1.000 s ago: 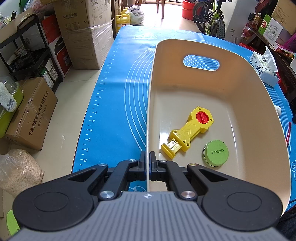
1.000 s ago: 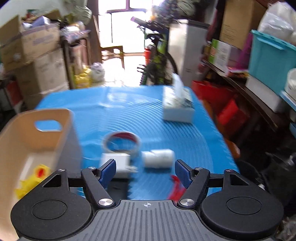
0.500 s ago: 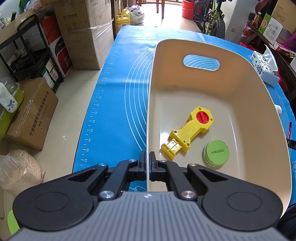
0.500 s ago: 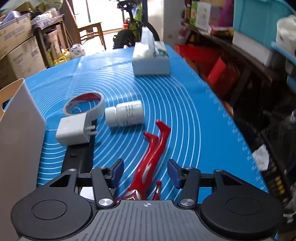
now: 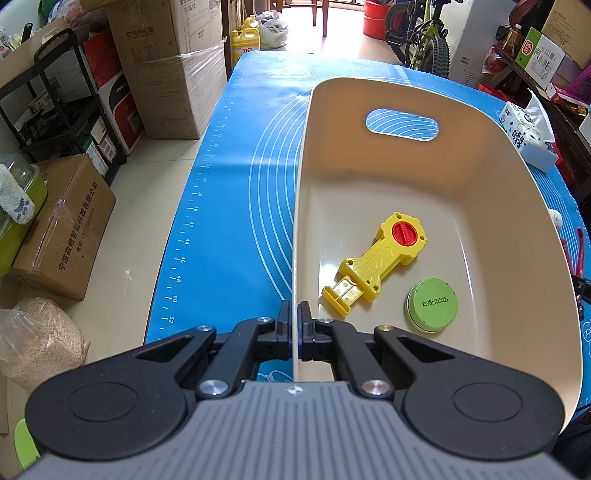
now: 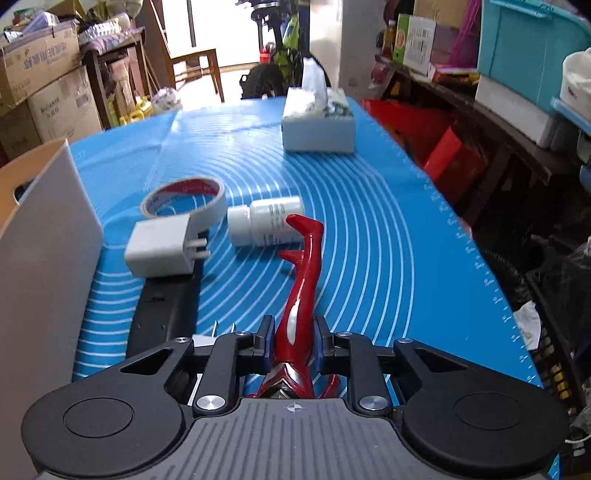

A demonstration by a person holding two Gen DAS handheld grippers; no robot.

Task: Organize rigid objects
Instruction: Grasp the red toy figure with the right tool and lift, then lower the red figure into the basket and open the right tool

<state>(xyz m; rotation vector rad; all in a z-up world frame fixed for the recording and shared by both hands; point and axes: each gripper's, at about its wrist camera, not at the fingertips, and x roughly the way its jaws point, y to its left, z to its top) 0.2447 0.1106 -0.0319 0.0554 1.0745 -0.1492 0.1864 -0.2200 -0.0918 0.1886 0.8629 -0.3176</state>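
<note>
both gripper bodies: black arms, silver screws, ribbed grey housing.

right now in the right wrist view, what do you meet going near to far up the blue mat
red figure held in the right gripper → white charger → pill bottle → tape roll → tissue box

A tissue box sits at the far end of the blue mat. Beyond the mat stand a bicycle and a wooden chair.
</note>
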